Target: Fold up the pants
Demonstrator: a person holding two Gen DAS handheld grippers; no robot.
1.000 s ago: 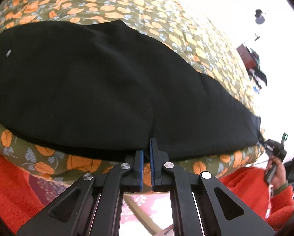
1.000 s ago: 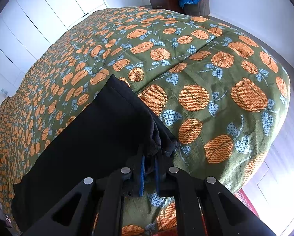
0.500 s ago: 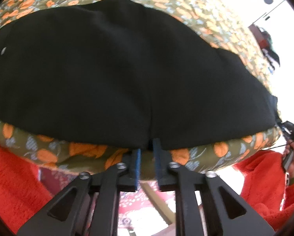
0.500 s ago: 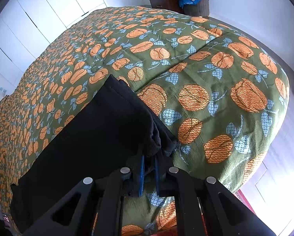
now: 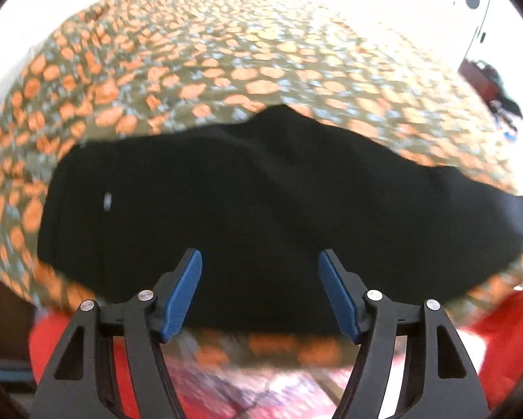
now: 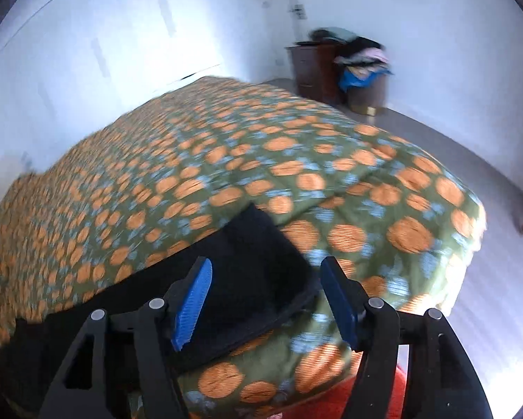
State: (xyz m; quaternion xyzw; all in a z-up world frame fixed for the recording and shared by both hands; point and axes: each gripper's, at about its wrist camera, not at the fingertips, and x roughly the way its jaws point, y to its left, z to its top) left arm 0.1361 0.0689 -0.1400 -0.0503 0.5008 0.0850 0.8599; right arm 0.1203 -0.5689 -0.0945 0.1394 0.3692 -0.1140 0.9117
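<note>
Left gripper (image 5: 259, 279) jaws opening, blue pads (image 5: 182, 291) spread wide, nothing pinched; black fabric shows in the gap but sits below on the bed, pads not pressing it. Right gripper (image 6: 263, 298) same: jaws opening, blue pads (image 6: 193, 302) apart, pant end visible between them, not gripped.

Black pants (image 5: 261, 202) lie flat along the near edge of the bed, folded lengthwise into one long dark strip running left to right in the left wrist view. Small pale button or rivet (image 5: 107, 200) near the left end. In the right wrist view the pants (image 6: 258, 279) end in a squared hem close to the bed's corner, layered edges showing, strip trailing off to the lower left.

Olive bedspread (image 5: 226, 63) with orange fruit and blue leaf print under everything, covers the whole bed. Red fuzzy fabric (image 5: 506, 331) at lower edges of the left view, blurred. Far corner in the right view: dark wood cabinet (image 6: 310, 66), laundry basket (image 6: 366, 83) piled with clothes just beside it, white walls, grey floor (image 6: 488, 160). Both views motion-blurred.
</note>
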